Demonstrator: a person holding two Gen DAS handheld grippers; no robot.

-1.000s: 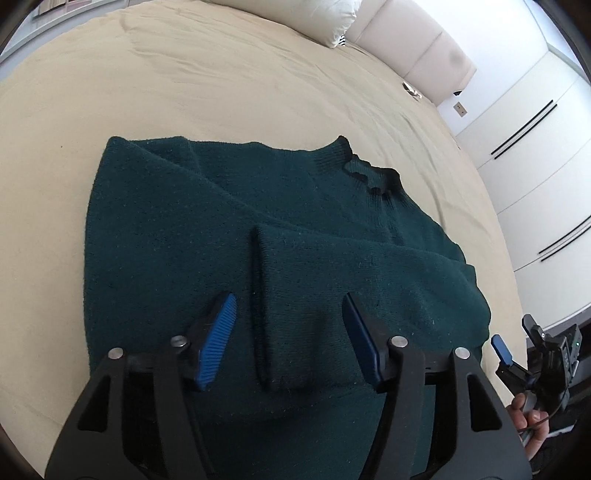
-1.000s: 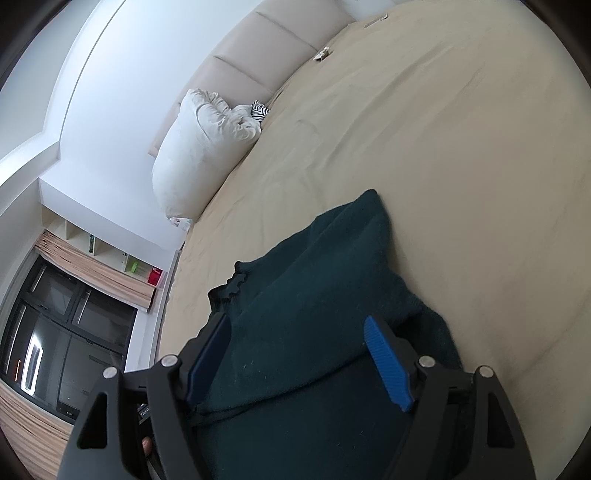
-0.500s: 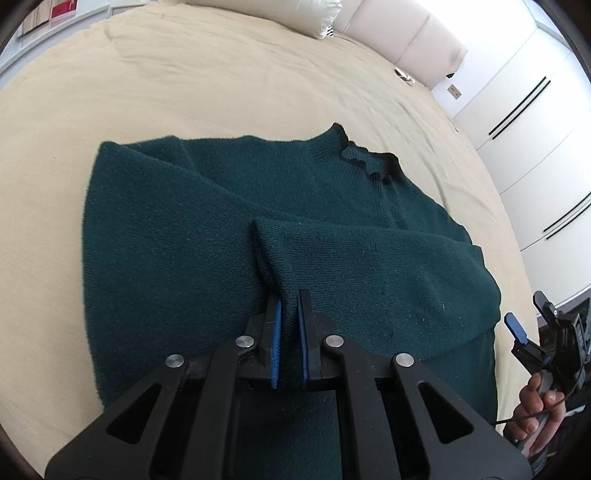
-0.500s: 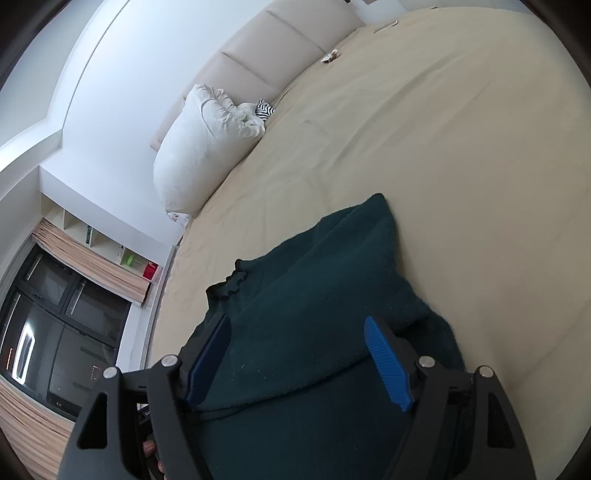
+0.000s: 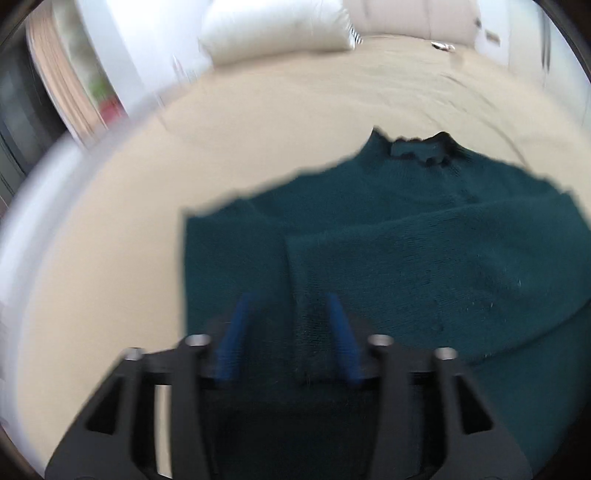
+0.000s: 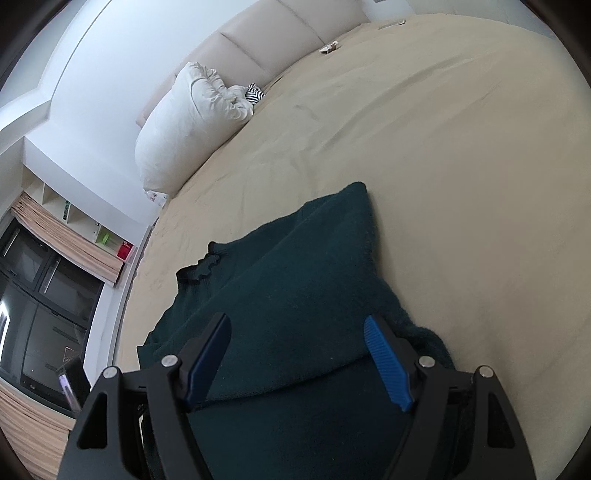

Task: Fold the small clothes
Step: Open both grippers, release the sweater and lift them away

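A dark green sweater [image 5: 424, 251] lies flat on the beige bed [image 5: 110, 240], its frilled collar [image 5: 417, 147] toward the pillow. One sleeve [image 5: 369, 273] is folded across the body. My left gripper [image 5: 290, 299] hovers low over the cuff end of that sleeve; its jaws are opening, the cuff lies between them and the pads do not press it. This view is blurred by motion. In the right wrist view the sweater [image 6: 295, 266] fills the near part, and my right gripper [image 6: 295, 321] stands open above its folded edge, holding nothing.
A white pillow [image 6: 184, 122] leans on the padded headboard [image 6: 280, 33] at the far end, a striped item [image 6: 255, 92] beside it. Small objects [image 6: 328, 48] lie far up the bed. A dark window [image 6: 37, 314] and shelves stand off the bed's left side.
The left gripper went from open to shut on the sleeve cuff, and its jaws now stand apart again. The left view swung round toward the pillow and window. The right gripper stayed put.
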